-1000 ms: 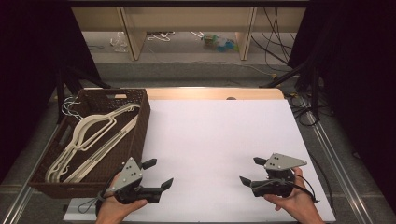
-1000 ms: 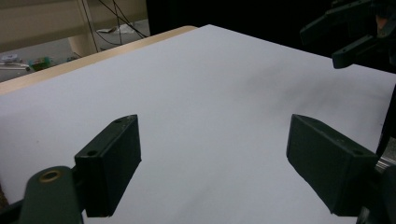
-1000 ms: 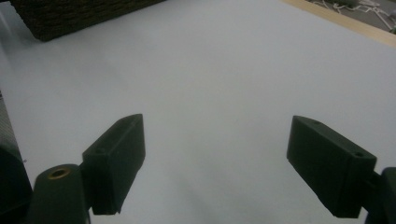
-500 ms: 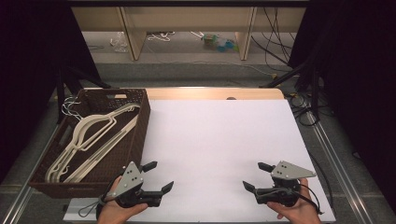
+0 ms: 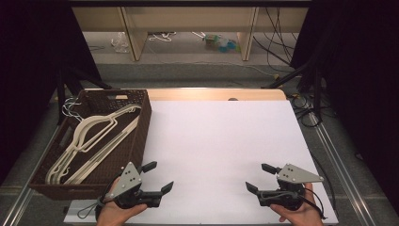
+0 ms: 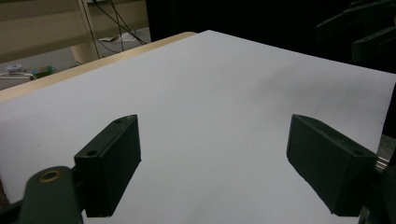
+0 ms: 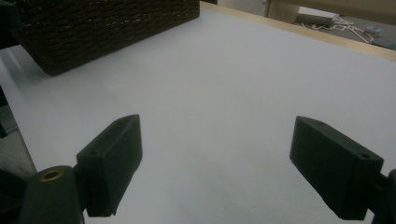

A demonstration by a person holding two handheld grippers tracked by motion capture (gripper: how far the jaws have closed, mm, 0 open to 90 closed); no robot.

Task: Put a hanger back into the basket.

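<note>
High view: both units idle at the near edge of the counter, nothing held. Left hand-held gripper has its jaws spread wide, just beside the near right corner of the brown basket. Right hand-held gripper also spread wide, well apart from the basket, over bare white surface.

Work items look like the pale hangers, a tangled stack lying diagonally inside the basket, hooks toward the near left end as far as I can tell.

Risks as I judge them:
- Hangers are nested. Pinching one arm likely drags its neighbours up, then they drop on the counter or back over the rim.
- Hooks may catch on the woven wall or on each other; pulling against a snag could tip or slide the basket, since nothing pins it.
- Left unit sits tight against the basket corner. Swinging in low would clip the wall; it needs to rise over the rim first.
- Thin, smooth hanger arm in flat jaws: off-centre grip means rotation and slip.
- Right unit is far off; reaching across puts it in the left's path, collision risk.

Left gripper view: right unit's jaws visible at top right, confirms both point inward toward each other.
</note>
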